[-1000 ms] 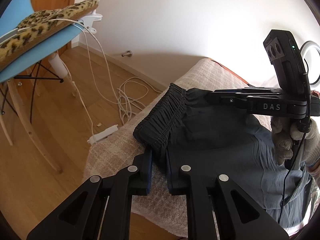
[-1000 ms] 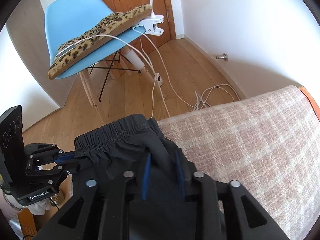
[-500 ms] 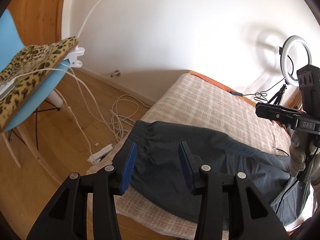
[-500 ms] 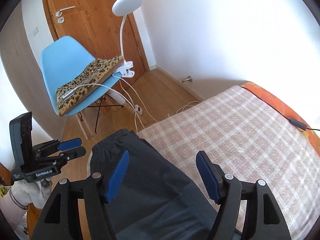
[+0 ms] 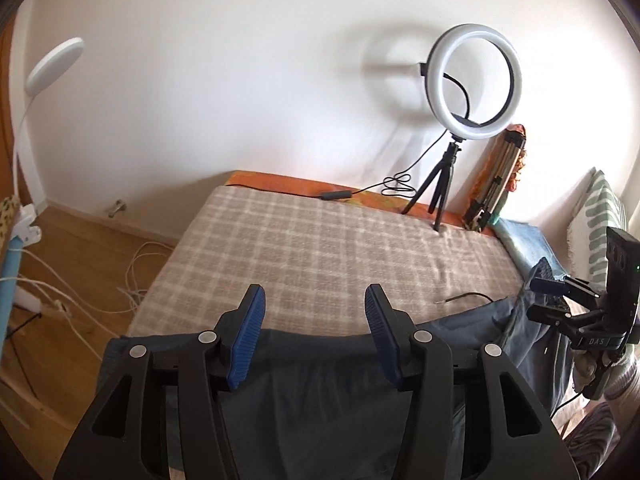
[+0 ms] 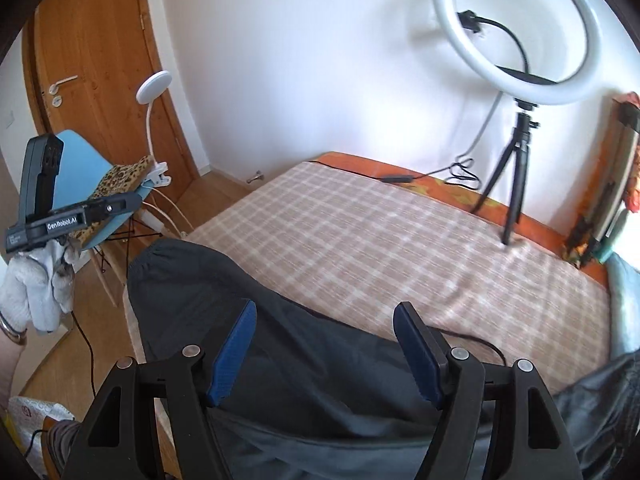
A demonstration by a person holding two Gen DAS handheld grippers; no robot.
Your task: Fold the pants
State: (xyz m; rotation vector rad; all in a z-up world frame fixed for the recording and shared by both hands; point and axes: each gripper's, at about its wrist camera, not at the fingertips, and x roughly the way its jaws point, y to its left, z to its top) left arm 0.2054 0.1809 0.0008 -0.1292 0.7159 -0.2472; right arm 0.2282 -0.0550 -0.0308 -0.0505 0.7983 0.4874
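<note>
Dark grey-blue pants (image 5: 320, 384) lie along the near edge of the bed, waistband at the left (image 6: 168, 256), legs trailing right. My left gripper (image 5: 314, 300) is open and empty, raised above the pants. My right gripper (image 6: 326, 316) is open and empty, also above the pants. In the left wrist view the right gripper (image 5: 560, 300) is at the far right by a bunched part of the pants. In the right wrist view the left gripper (image 6: 120, 202) is at the far left, held by a gloved hand.
The bed has a beige checked blanket (image 5: 320, 248). A ring light on a tripod (image 5: 472, 84) stands at the bed's far side with a cable. A blue chair (image 6: 84, 176) with a clamp lamp stands left. Pillows (image 5: 596, 220) lie at right. Cables lie on the wooden floor.
Both grippers let go of the waistband, opened wide and lifted up and back. The pants now lie flat on the bed. The views tilted up toward the wall.
</note>
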